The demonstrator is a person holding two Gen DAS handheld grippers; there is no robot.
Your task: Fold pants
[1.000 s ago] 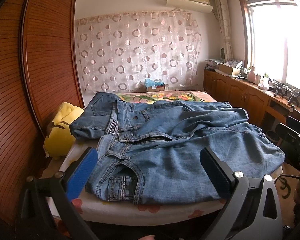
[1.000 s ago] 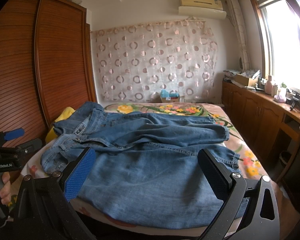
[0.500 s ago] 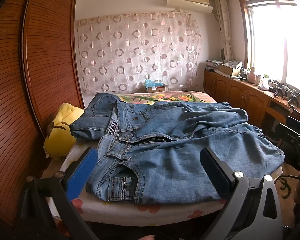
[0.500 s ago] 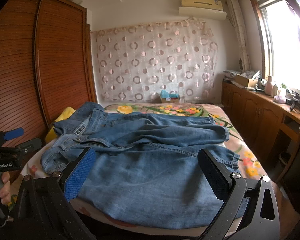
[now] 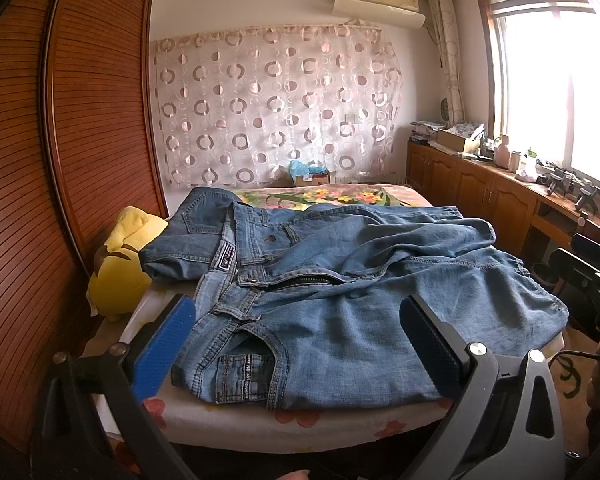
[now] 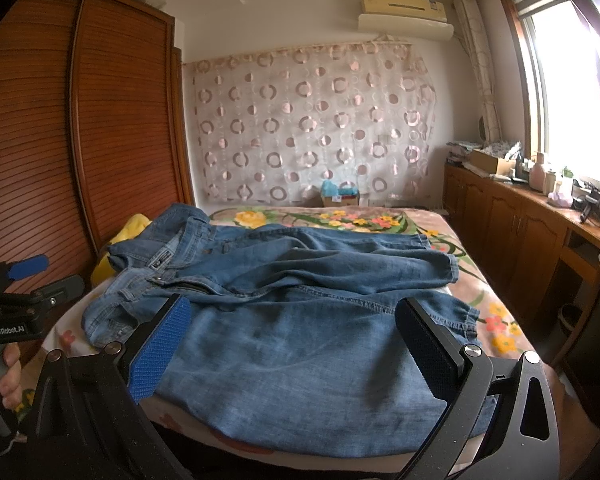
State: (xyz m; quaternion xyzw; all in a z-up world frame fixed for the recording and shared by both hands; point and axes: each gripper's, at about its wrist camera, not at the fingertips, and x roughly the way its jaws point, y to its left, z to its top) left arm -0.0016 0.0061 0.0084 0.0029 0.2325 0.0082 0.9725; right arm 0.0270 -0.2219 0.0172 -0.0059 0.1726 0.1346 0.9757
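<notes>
Jeans (image 5: 340, 300) spread over near edge of bed (image 5: 284, 420), waist by left edge, hiding part of yellow plush toy (image 5: 118, 276). Left gripper (image 5: 296, 344) and right gripper (image 6: 296, 340) wide apart, holding nothing.

The blue denim pants (image 5: 340, 300) are lying unfolded and pretty rumpled across the near end of the bed. Waistband's at the left with the fly open, legs run off to the right, far leg bunched up with creases, near leg spread wide and flatter.
</notes>
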